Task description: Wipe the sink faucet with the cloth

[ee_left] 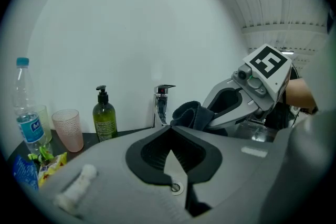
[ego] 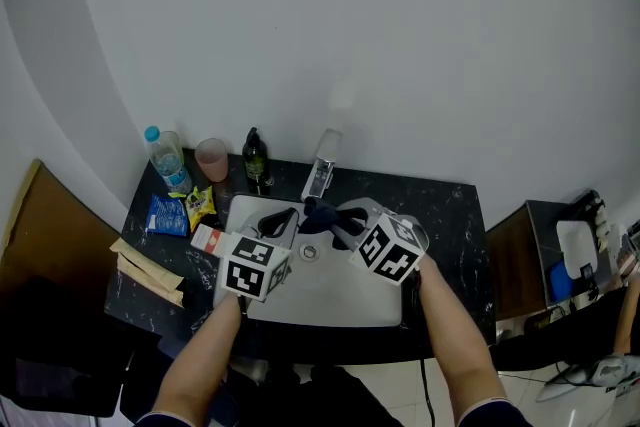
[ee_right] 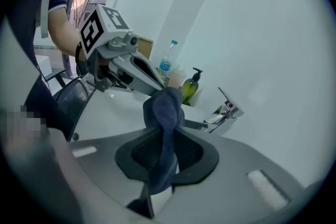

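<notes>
The chrome faucet [ego: 319, 177] stands at the back rim of the white sink [ego: 330, 300]. My right gripper [ego: 337, 224] is shut on a dark blue cloth [ego: 318, 211], which bunches out past its tips just in front of the faucet. In the right gripper view the cloth [ee_right: 163, 107] hangs through the jaws of the right gripper [ee_right: 164, 128], with the faucet [ee_right: 226, 111] beyond to the right. My left gripper [ee_left: 171, 128] is shut and empty, its tips close beside the cloth [ee_left: 190, 113] and short of the faucet [ee_left: 163, 103].
On the black counter [ego: 450, 215] left of the sink stand a green soap bottle [ego: 255, 161], a pink cup [ego: 211, 158] and a water bottle [ego: 167, 158], with snack packets [ego: 168, 214] and a small red-and-white box [ego: 207, 238]. A wooden cabinet [ego: 510, 255] stands at the right.
</notes>
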Available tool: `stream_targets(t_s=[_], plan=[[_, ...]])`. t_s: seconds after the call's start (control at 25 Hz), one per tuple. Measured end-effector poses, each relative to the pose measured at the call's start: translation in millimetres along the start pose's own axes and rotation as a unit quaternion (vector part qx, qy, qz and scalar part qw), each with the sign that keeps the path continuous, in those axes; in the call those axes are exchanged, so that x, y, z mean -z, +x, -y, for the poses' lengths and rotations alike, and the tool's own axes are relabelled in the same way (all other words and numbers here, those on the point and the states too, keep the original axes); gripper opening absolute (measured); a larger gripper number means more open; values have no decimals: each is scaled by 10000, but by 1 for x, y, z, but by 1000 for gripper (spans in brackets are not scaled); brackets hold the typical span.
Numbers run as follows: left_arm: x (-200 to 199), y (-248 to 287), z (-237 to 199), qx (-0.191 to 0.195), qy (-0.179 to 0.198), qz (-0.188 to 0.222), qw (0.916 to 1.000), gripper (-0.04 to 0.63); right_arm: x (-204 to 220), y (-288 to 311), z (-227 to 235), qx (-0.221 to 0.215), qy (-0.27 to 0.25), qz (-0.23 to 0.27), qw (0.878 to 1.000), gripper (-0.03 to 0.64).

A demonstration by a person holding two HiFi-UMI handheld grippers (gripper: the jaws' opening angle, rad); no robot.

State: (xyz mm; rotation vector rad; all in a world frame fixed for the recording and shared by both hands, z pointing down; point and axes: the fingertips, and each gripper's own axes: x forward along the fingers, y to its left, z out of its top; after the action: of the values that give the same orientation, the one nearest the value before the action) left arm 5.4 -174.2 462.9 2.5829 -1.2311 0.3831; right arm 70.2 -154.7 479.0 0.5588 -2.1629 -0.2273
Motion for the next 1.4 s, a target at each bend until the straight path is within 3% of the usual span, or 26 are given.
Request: stream_targets(t_s=[0.36, 0.6, 0.88, 1.04, 1.4], plan=[[-5, 13, 3, 9, 44, 12, 10000, 2, 29, -19, 50, 806, 1023, 86, 9914, 55], [-3, 20, -10, -169, 22, -42, 9998, 2, 49, -6, 94, 1381, 1992, 164, 9700, 55], [7, 33, -27, -253, 15, -205, 9995, 2, 65, 28, 139, 1956, 2617, 311, 9446, 55], [13, 42, -32, -240, -5, -294, 9993, 2, 73, 51, 151, 2021, 3110, 375, 9279, 55], [22, 54, -37, -182, -62, -389, 9991, 2, 73, 87, 152, 1644, 4259, 648, 8874, 55]])
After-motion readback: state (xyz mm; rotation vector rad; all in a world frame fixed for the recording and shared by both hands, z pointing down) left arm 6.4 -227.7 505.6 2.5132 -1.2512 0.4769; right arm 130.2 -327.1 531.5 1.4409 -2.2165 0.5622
